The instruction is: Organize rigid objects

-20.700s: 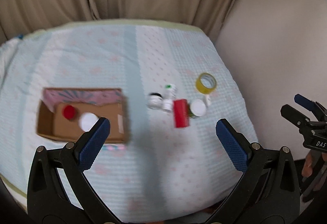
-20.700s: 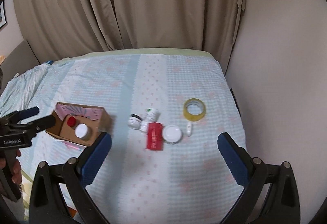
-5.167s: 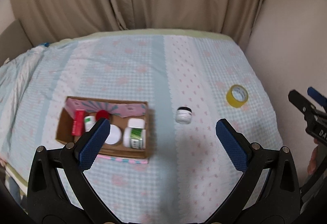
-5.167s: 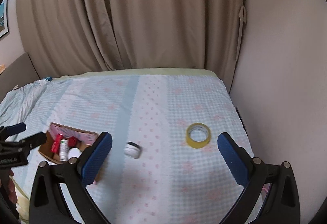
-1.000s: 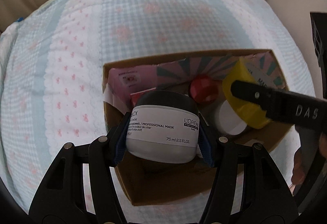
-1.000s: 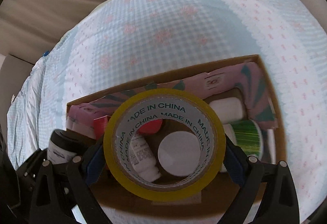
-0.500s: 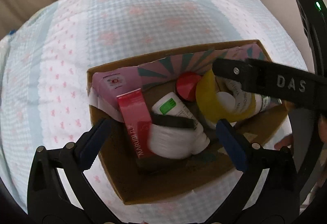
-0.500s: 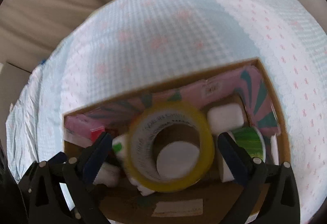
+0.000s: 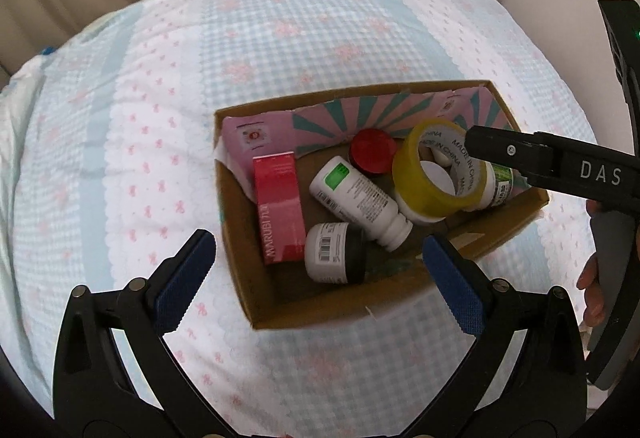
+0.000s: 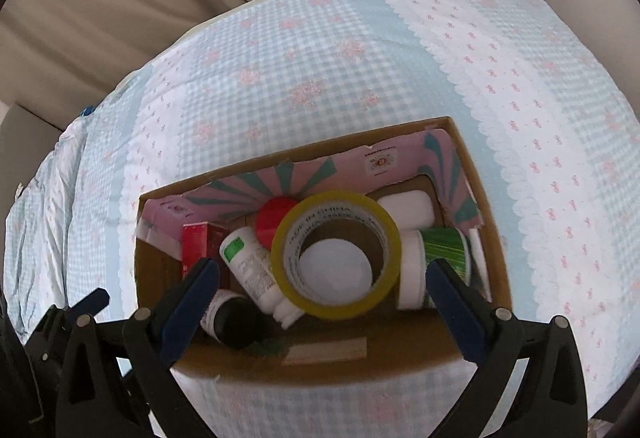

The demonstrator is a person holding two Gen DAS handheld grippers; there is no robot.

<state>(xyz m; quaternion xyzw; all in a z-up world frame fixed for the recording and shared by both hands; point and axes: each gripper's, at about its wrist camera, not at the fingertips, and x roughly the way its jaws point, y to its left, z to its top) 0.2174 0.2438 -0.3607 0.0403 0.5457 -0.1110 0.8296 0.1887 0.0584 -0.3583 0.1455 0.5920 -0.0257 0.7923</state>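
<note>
Tape roll (image 10: 335, 255) inside box (image 10: 404, 356) rim, both jaws apart

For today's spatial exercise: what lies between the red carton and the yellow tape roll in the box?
A white bottle lies between the red carton and the tape roll, seen in the left wrist view.

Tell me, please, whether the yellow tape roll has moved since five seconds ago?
Yes. The yellow tape roll went from the bedspread into the cardboard box, resting over a white lid.
</note>
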